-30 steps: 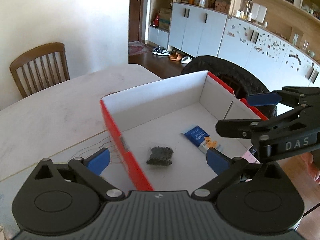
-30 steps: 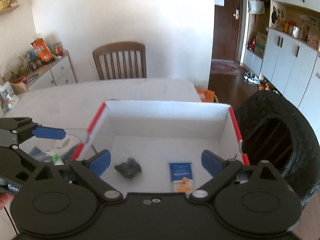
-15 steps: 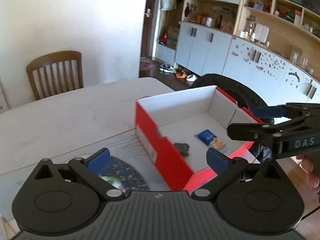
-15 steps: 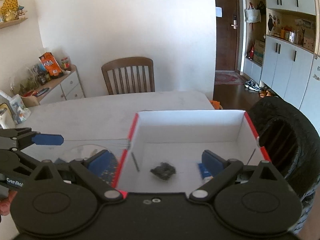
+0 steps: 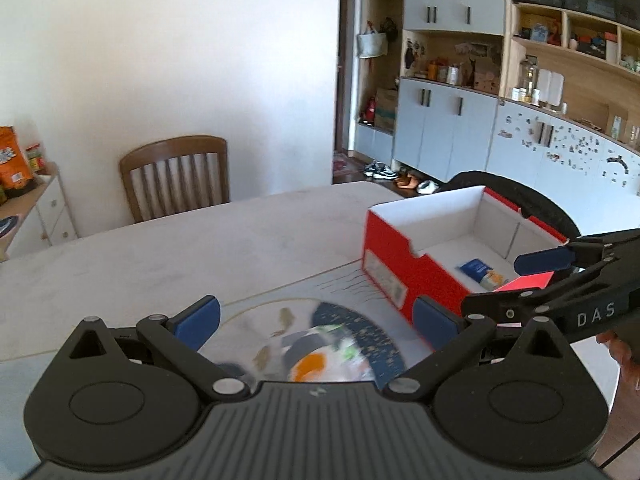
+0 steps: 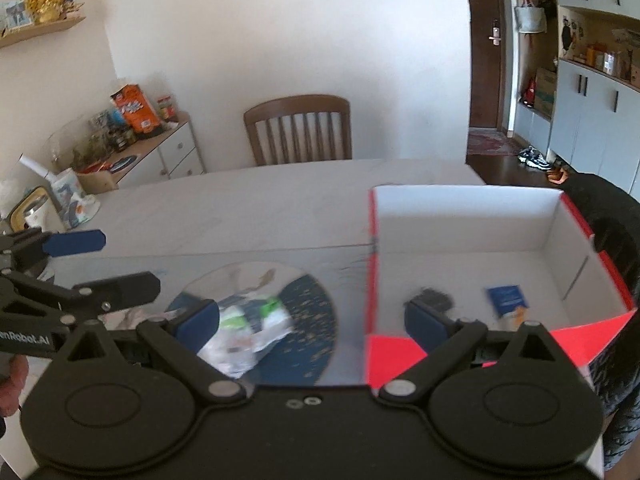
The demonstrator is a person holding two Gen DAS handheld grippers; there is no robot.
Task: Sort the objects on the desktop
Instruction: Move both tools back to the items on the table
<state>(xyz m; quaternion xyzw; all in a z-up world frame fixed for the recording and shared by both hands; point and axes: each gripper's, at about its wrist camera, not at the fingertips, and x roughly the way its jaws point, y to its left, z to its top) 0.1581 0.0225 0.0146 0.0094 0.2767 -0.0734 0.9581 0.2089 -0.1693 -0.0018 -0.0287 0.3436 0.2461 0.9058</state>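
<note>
Left tongs spread wide, empty, above blurred packets; red box right.

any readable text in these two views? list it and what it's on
"DAS": right gripper, on its arm, left wrist view.
"enRobot.AI", first letters cut off at the frame edge: left gripper, right wrist view.
Side label on the red box, blue packet, orange bag: too blurred or small to read.

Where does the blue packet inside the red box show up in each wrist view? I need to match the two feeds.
Left wrist: the blue packet lies right of centre, on the floor of the red box, above the right finger.
Right wrist: the blue packet lies lower right, on the box floor, right of a dark clump.
Shared landmark: the wooden chair behind the table.
</note>
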